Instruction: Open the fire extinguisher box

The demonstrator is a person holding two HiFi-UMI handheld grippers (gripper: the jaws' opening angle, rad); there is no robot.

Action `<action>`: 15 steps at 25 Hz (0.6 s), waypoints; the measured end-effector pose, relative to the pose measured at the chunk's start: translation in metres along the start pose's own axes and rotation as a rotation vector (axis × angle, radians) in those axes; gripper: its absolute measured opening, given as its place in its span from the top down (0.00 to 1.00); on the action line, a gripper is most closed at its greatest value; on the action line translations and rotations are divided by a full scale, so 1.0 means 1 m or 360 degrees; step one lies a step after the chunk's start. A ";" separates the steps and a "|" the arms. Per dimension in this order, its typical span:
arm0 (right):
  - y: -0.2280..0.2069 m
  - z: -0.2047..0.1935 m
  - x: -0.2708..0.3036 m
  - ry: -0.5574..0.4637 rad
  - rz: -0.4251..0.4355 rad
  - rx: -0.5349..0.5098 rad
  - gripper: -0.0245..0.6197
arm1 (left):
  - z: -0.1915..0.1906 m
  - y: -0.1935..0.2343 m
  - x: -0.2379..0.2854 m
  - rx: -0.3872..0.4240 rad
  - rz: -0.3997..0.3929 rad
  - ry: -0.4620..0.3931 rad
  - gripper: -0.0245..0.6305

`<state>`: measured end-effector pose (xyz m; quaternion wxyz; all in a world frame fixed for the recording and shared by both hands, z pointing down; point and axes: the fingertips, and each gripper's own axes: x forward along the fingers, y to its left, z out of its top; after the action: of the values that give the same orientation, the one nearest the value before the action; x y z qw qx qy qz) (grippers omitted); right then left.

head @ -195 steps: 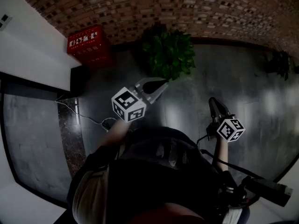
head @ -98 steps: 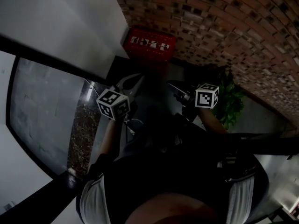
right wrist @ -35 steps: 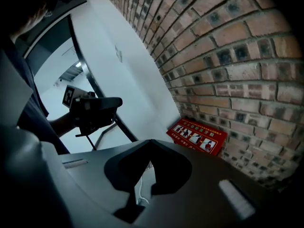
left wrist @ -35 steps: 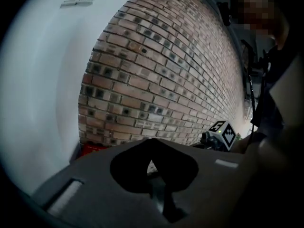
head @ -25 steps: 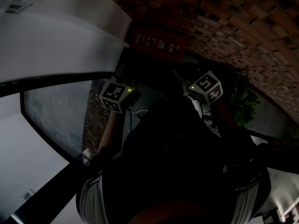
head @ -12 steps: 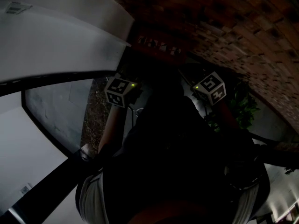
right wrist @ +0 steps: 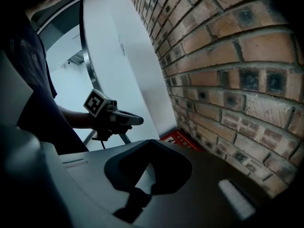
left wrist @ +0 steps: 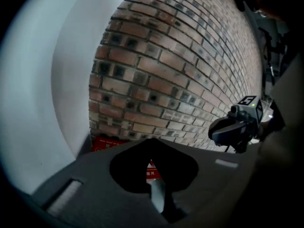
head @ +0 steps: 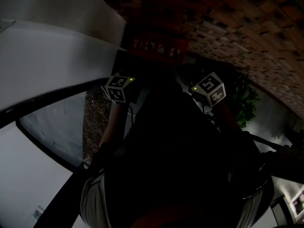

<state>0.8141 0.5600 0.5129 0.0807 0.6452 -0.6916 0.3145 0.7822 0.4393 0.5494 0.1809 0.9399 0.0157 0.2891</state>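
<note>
Holding the left gripper (left wrist: 152,142) and right gripper (right wrist: 151,142) with jaws together, nothing pinched. Facing the box (head: 156,45), red, at 12 o'clock in the head view, low against the brick wall (left wrist: 180,70) and well short of both tips. Cannot tell in the gloom whether the lid is up or down.

Likely trouble from here:
- Arriving with jaws together and merely bumping the lid instead of catching its edge.
- Misjudging reach in the dim light and scraping brick.
- Brushing the plant (head: 244,103) at 3 o'clock.
</note>
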 end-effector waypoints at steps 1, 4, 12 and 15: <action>0.004 0.004 0.006 0.0012 0.0009 0.0001 0.96 | -0.007 0.010 0.003 -0.0061 0.0002 0.0014 0.95; 0.011 0.004 0.023 0.0085 0.0030 -0.0005 0.96 | -0.031 0.033 0.017 -0.0271 -0.0027 0.0083 0.85; 0.016 0.010 0.048 0.0160 0.0018 0.0040 0.96 | -0.118 0.085 0.071 -0.1175 -0.0081 0.0290 0.41; 0.022 0.019 0.047 0.0201 -0.0016 0.0128 0.96 | -0.149 0.098 0.091 -0.1302 -0.0047 0.0388 0.41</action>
<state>0.7912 0.5095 0.5149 0.0999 0.6303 -0.6687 0.3817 0.7689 0.4092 0.7469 0.5399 0.7493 -0.0657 0.3778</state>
